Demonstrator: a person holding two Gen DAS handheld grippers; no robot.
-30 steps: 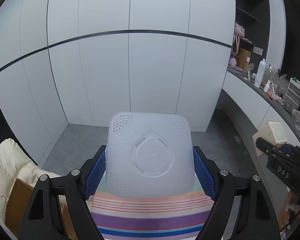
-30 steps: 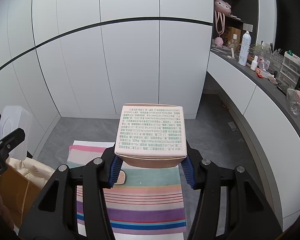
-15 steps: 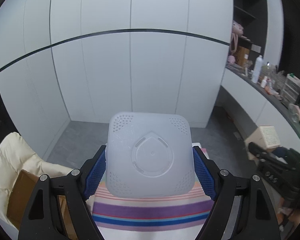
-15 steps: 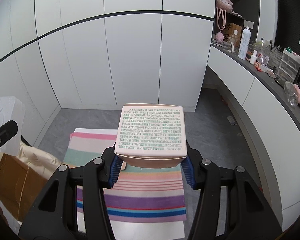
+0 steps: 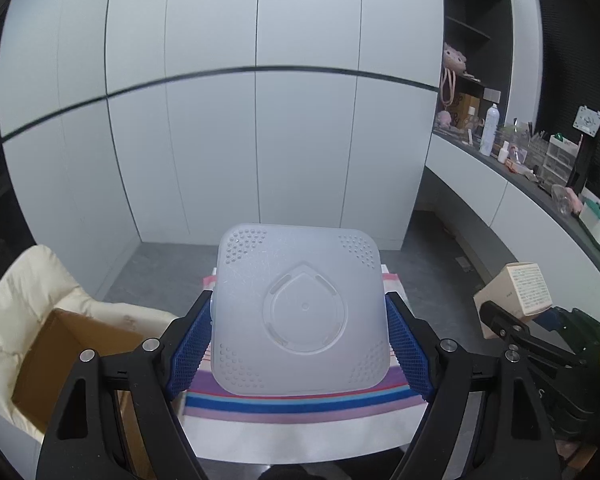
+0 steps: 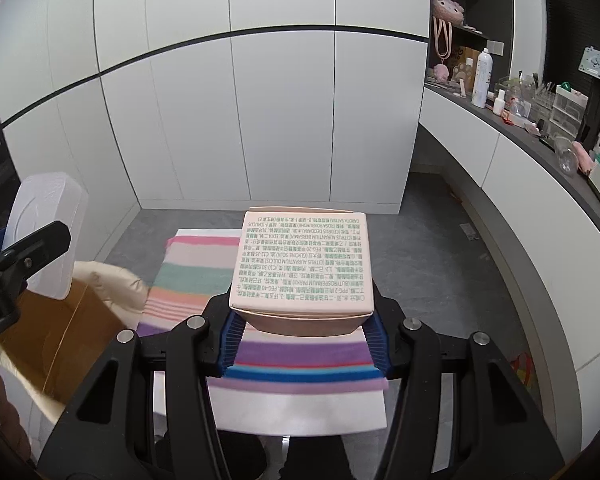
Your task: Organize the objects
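Observation:
My left gripper (image 5: 300, 344) is shut on a translucent white square plastic box (image 5: 300, 304) with a drop-shaped emblem and dotted corners. Its blue pads (image 5: 188, 348) press the box's two sides. My right gripper (image 6: 302, 330) is shut on a pale pink carton (image 6: 300, 264) printed with green text. Both are held in the air above a striped cloth (image 6: 192, 272) lying on a white table (image 6: 300, 408). In the left wrist view the carton (image 5: 520, 292) shows at the right. In the right wrist view the white box (image 6: 48, 216) shows at the left.
An open brown cardboard box (image 5: 60, 352) sits on a cream padded chair (image 5: 28, 280) left of the table. White wardrobe doors (image 6: 280, 120) close off the back. A dark counter (image 6: 540, 132) with bottles and small organisers runs along the right. Grey floor lies between.
Both grippers have drawn back from the wardrobe with their loads still held. More of the striped cloth and the table's white near edge now show beneath them.

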